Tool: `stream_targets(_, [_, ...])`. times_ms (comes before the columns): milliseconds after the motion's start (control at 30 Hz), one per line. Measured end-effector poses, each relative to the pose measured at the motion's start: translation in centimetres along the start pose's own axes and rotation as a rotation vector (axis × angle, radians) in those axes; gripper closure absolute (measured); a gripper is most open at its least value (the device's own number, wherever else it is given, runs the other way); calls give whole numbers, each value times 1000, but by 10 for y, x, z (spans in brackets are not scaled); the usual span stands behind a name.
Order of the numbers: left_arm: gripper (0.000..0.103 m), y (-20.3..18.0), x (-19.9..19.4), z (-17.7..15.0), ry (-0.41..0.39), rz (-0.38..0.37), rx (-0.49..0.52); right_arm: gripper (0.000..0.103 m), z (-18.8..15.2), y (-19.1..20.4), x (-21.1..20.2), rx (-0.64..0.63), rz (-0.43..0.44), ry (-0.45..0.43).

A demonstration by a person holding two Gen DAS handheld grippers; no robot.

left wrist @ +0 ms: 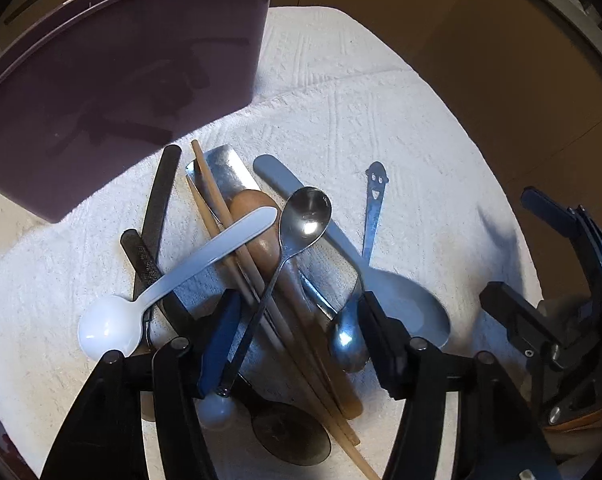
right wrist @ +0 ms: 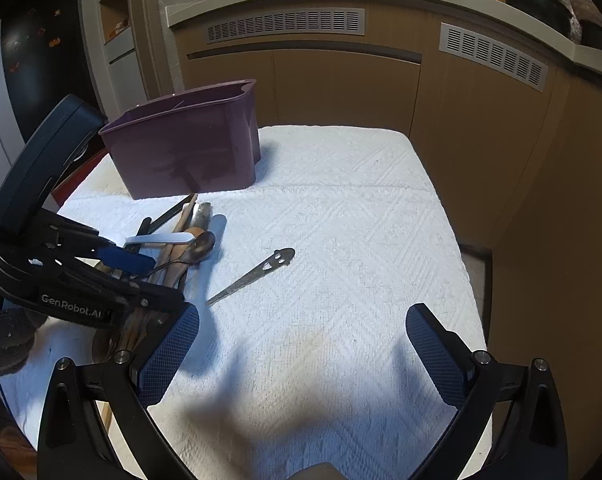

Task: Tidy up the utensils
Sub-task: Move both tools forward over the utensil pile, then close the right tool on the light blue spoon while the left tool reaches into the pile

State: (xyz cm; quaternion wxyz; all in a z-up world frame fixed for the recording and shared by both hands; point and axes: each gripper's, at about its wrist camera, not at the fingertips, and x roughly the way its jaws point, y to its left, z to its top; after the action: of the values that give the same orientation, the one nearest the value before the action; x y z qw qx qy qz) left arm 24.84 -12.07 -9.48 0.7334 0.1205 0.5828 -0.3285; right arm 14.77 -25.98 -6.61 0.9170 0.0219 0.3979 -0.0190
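A pile of utensils lies on a white towel (left wrist: 381, 120): a white plastic spoon (left wrist: 173, 276), a steel teaspoon (left wrist: 301, 220), wooden chopsticks (left wrist: 237, 248), a wooden spoon (left wrist: 269, 240), black handles (left wrist: 157, 208), a grey-blue rice paddle (left wrist: 361, 272) and a smiley-handled steel spoon (left wrist: 371, 216). My left gripper (left wrist: 297, 312) is open low over the pile, fingers straddling the teaspoon's handle, chopsticks and wooden spoon. It also shows in the right wrist view (right wrist: 141, 276). My right gripper (right wrist: 301, 356) is open and empty over bare towel, right of the pile (right wrist: 181, 248).
A purple plastic bin (left wrist: 113, 92) stands behind the pile at the towel's far left; it also shows in the right wrist view (right wrist: 185, 144). Wooden cabinets (right wrist: 341, 80) rise beyond the towel's far edge. The towel's right edge drops off (right wrist: 469, 272).
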Motion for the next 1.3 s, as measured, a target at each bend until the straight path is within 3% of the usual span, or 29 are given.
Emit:
stream_targets(33, [71, 0, -1, -3, -17, 32, -2, 2, 0, 1, 0, -4, 3, 3])
stream_targets(67, [74, 4, -8, -10, -39, 64, -12, 6, 2, 3, 1, -9, 10, 12])
stream_targets(133, [86, 11, -13, -18, -67, 48, -46, 11, 5, 7, 6, -20, 42, 40])
stream_targets(267, [95, 24, -35, -47, -161, 71, -110, 17, 15, 13, 20, -27, 124, 113])
stream_targets(400, [99, 41, -65, -79, -268, 79, -205, 27, 27, 31, 33, -91, 138, 150])
stream_targets(533, [101, 64, -91, -104, -346, 65, -302, 54, 37, 53, 48, -182, 141, 176])
stream_targets(600, [101, 72, -105, -114, -371, 64, -334, 60, 43, 62, 62, -212, 138, 200])
stream_targets(867, [101, 82, -121, -124, -416, 18, -359, 62, 57, 81, 108, -242, 63, 233])
stream_targets(1033, [99, 96, -103, -122, -339, 45, -423, 62, 61, 80, 112, -229, 70, 233])
stream_targets(1100, [93, 105, -93, -121, -295, 47, -454, 72, 62, 79, 113, -225, 89, 238])
stream_targets(1133, [87, 108, -88, -119, -285, 47, -463, 86, 63, 79, 112, -227, 89, 237])
stream_targets(1167, [83, 111, -85, -117, -276, 49, -471, 91, 62, 79, 111, -226, 97, 242])
stream_targets(1300, [63, 120, -83, -107, -276, 87, -480, 91, 58, 75, 99, -194, 131, 241])
